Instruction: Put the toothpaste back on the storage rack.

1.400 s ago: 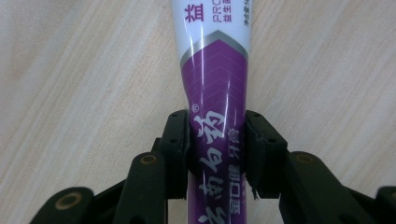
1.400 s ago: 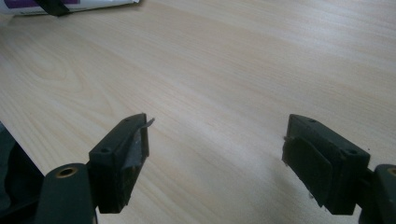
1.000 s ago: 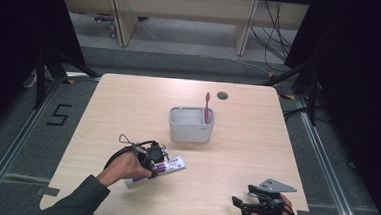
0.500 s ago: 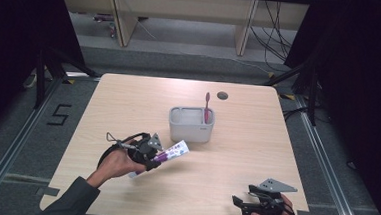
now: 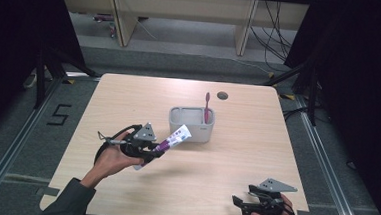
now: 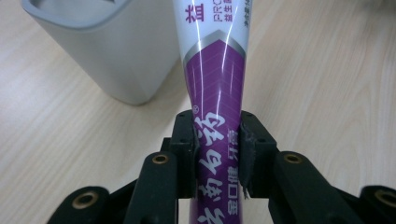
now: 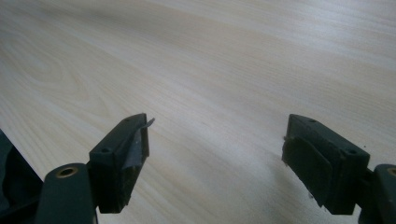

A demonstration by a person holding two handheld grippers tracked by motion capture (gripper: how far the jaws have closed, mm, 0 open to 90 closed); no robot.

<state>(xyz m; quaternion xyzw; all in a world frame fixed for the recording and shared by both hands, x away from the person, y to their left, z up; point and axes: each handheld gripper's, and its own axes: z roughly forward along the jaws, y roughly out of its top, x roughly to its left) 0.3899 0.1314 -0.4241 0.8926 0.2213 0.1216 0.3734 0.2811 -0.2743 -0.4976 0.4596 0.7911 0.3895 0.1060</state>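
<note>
the left gripper (image 5: 158, 148) is clamped on a purple and white toothpaste tube (image 5: 172, 139), held above the table (image 5: 129, 98) just beside the grey holder (image 5: 190, 127). a pink toothbrush (image 5: 207, 107) stands upright in that holder. the right gripper (image 5: 240, 203) rests at the table's near edge, jaws spread wide with nothing between them.

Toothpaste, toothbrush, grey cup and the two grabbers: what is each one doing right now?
toothpaste tube: clamped, lifted off the table, tilted toward the cup.
left gripper: shut on the tube.
right gripper: open, holding nothing.
toothbrush: standing upright in the cup.
grey cup: upright on the table.
</note>
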